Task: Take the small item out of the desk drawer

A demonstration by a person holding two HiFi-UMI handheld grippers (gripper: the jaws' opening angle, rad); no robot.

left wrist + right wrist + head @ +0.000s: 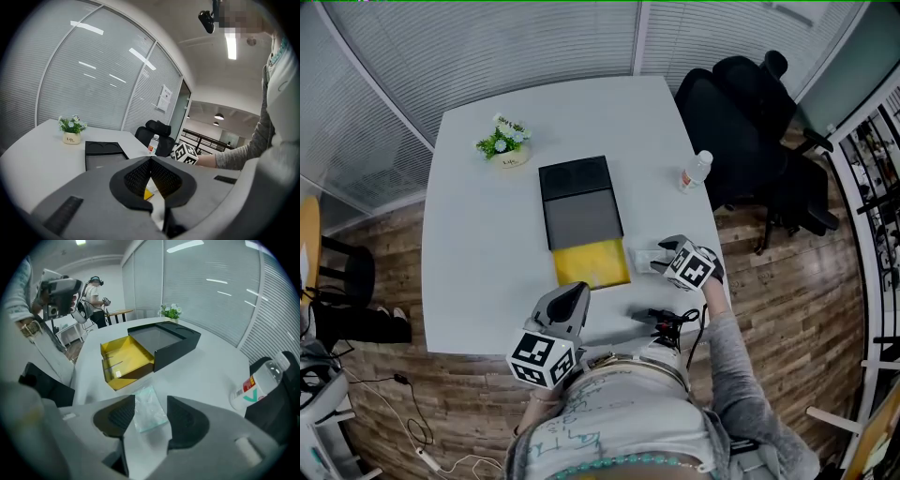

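A white table (478,234) filled the middle of the head view, with a black office chair (750,112) pushed up at its far right corner. On the table sat a flat black drawer unit (578,202), its yellow drawer (124,361) pulled out toward the person and open at the top. The left gripper (151,161) hung over the near edge of the table, short of the drawer, and its jaws were closed tip to tip with nothing between them. The right gripper (151,401) stood to the right of the open drawer, tilted down at the tabletop, with its jaws spread wide. A plastic water bottle (260,380) lay on its side near the chair, and a small potted plant (503,141) stood at the far left of the table. The small item, a clear plastic bag (150,416), lay flat on the table outside the drawer, just beside the drawer's right front corner. It lay in the gap between the right gripper's two pads, and neither pad pressed on it.
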